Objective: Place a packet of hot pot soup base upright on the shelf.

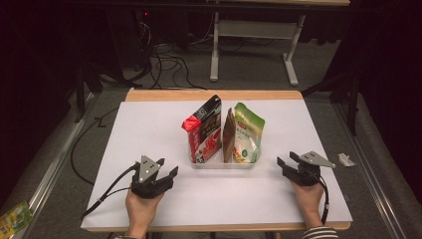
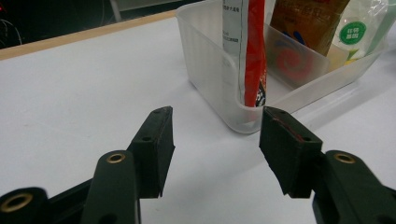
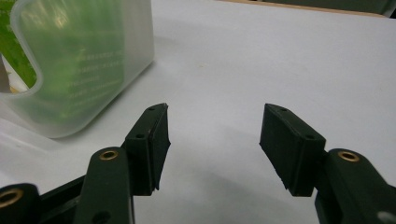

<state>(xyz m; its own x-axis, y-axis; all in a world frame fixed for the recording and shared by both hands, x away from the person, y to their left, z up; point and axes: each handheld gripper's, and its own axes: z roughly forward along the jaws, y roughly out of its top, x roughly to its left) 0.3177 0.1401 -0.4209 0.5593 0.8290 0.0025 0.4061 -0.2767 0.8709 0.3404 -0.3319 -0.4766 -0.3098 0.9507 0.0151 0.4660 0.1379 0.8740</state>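
I am looking at a white tabletop point(image 1: 149, 134) with a wooden far edge, sitting in a dark room with cables on grey floor. A clear bin point(image 1: 224, 163) is holding three upright packets mid-table. My left gripper point(image 1: 164, 172) and right gripper point(image 1: 286, 163) are resting either side, jaws spread, gripping nothing.

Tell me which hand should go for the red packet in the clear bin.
Left, probably. The left tool stands open with the bin corner and the red packet just beyond its tips. The right tool sits on the green pouch side, farther from it.
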